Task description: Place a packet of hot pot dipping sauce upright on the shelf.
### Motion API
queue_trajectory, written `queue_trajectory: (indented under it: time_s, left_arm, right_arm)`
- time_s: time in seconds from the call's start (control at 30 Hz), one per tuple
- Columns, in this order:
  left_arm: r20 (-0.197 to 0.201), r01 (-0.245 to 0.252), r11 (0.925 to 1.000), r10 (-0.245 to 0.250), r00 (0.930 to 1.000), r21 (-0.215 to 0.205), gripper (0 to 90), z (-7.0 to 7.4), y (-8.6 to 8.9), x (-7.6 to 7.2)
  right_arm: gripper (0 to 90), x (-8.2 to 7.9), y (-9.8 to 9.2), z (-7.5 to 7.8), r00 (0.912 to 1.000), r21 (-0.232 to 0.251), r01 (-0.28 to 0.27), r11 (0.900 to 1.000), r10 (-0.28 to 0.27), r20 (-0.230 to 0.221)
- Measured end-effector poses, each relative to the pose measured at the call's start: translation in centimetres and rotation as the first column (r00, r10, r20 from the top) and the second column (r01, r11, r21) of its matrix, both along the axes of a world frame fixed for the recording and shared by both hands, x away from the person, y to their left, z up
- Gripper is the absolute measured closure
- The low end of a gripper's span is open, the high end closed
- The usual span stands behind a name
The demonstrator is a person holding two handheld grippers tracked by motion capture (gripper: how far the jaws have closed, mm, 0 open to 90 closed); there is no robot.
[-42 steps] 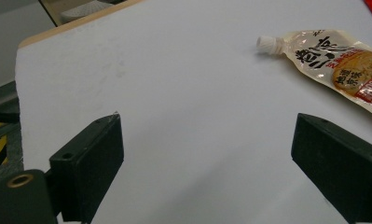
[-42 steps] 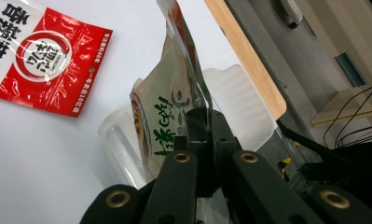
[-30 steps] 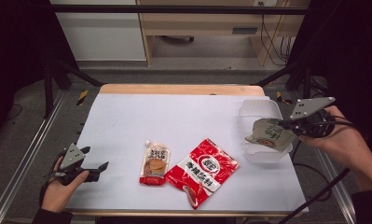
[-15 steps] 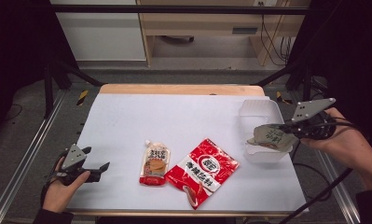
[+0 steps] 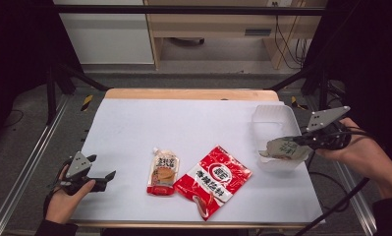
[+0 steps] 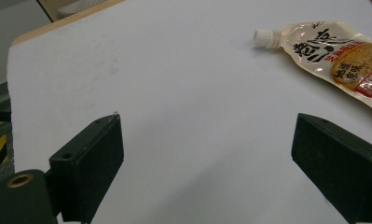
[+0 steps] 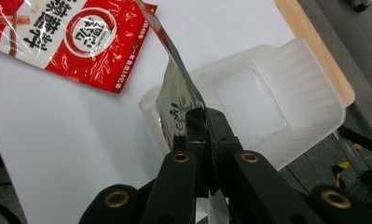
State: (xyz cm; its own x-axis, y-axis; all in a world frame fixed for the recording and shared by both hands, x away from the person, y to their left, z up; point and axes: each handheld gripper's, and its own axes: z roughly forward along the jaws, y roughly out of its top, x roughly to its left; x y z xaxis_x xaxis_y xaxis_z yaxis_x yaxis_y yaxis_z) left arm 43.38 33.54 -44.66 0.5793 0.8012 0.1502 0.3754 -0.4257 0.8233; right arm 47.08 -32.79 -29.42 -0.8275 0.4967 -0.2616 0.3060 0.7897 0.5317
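Right gripper view shows the right tool (image 7: 200, 126) clenched on a silvery-grey foil snack packet (image 7: 174, 84), hanging just over the near end of a translucent white plastic tub (image 7: 286, 88) (at the desk's right edge). Left tool (image 6: 207, 158) rests released on the white desk (image 5: 183, 123), well apart.

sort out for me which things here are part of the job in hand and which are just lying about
In the job:
- right gripper, shut on the grey-green packet
- clear plastic tray, over which the packet hangs

Lying about:
- red packet, flat on the table
- spouted pouch beside it
- left gripper, open and holding nothing
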Motion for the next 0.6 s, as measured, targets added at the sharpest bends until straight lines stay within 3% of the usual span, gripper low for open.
queue_trajectory:
  time_s: [0.6]
  left_arm:
    - [0.0, 0.002, 1.0, -0.002, 1.0, 0.003, 9.0, -0.1, -0.2, 0.0]
  right_arm:
    - [87.0, 1.0, -0.4, -3.8, 0.9988, 0.027, 0.043, 0.999, -0.042, -0.026]
